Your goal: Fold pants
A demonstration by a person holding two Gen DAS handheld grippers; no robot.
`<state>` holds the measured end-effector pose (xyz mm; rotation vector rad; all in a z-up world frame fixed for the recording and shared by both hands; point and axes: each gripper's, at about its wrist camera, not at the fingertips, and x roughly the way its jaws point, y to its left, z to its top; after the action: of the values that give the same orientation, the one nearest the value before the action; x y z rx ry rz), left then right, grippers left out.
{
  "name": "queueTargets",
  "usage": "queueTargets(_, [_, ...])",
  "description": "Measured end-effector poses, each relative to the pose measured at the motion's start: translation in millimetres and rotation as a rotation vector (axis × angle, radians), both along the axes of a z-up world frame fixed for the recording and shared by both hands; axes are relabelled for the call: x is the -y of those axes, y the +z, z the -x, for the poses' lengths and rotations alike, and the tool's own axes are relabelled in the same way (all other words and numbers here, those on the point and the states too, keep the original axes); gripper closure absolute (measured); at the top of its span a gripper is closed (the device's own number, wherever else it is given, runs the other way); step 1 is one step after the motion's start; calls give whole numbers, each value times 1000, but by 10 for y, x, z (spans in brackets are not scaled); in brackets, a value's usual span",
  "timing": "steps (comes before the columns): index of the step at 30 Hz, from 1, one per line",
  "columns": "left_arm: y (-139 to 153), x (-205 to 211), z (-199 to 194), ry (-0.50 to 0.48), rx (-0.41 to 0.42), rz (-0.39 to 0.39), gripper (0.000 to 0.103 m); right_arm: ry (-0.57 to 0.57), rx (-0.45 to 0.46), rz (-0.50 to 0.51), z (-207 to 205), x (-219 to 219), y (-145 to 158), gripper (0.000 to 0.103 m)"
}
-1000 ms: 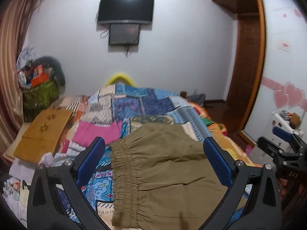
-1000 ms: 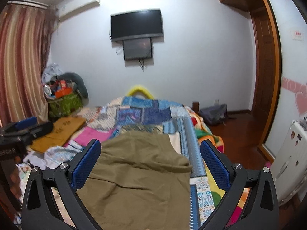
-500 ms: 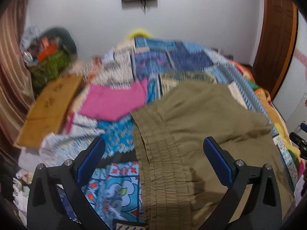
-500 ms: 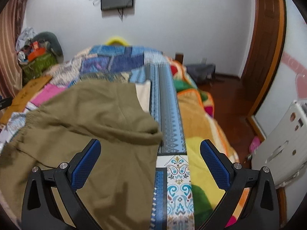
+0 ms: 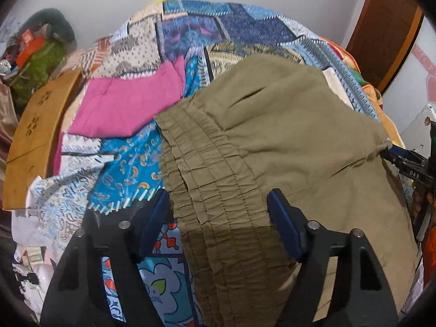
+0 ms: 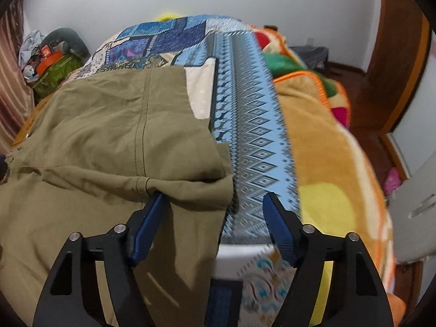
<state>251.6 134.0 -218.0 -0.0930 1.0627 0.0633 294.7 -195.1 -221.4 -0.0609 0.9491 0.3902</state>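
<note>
Both tools just dropped onto the pants (image 5: pixel 272 136) on the bed (image 6: pixel 253 125): left tool (image 5: pixel 218 207) straddles the waistband (image 5: pixel 218 190), right tool (image 6: pixel 212 207) the hem corner (image 6: pixel 196 188), jaws apart but closing, so grabbing's next.

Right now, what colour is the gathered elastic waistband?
Olive khaki, same as the pants; waistband clearest in left wrist view.

A patchwork quilt (image 5: pixel 190 35) covers the bed ahead of the hand-held gripper, with a pink patch (image 5: pixel 125 106) ahead to its left. A wooden board (image 5: pixel 35 136) lies far left. An orange blanket (image 6: pixel 335 163) drapes to the right, below a brown door (image 6: pixel 400 54).
</note>
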Motion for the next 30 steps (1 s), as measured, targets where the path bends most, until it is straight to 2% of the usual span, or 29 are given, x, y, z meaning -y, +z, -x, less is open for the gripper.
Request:
queueTargets(3, [-58, -78, -6, 2, -2, 38, 28, 36, -27, -38, -62, -37, -59, 56])
queueTargets(4, [-68, -106, -6, 6, 1, 40, 28, 53, -28, -44, -49, -65, -60, 67])
queueTargets(9, [-93, -140, -10, 2, 18, -9, 28, 72, -19, 6, -48, -150, -104, 74])
queueTargets(10, [-94, -159, -17, 10, 18, -29, 28, 76, -19, 13, -48, -161, -110, 79])
queueTargets(11, [-91, -178, -29, 11, 17, -36, 28, 71, -18, 26, -52, -168, -114, 91])
queueTargets(16, [-102, -227, -67, -5, 14, -33, 28, 52, -51, -3, -98, -90, -128, 93])
queueTargets(18, [-94, -207, -71, -29, 18, -50, 28, 54, -49, 18, -93, -103, -119, 93])
queueTargets(22, [-1, -219, -49, -34, 20, -37, 28, 51, -50, 56, -98, -158, -75, 93])
queueTargets(25, [138, -216, -4, -24, 49, -71, 28, 39, -42, 73, -51, -144, 51, 93])
queueTargets(27, [232, -237, 1, -17, 68, -77, 28, 48, -19, 44, 4, -118, 192, 89])
queueTargets(30, [345, -320, -50, 8, 90, -51, 26, 52, 37, 23, 30, -98, 393, 66])
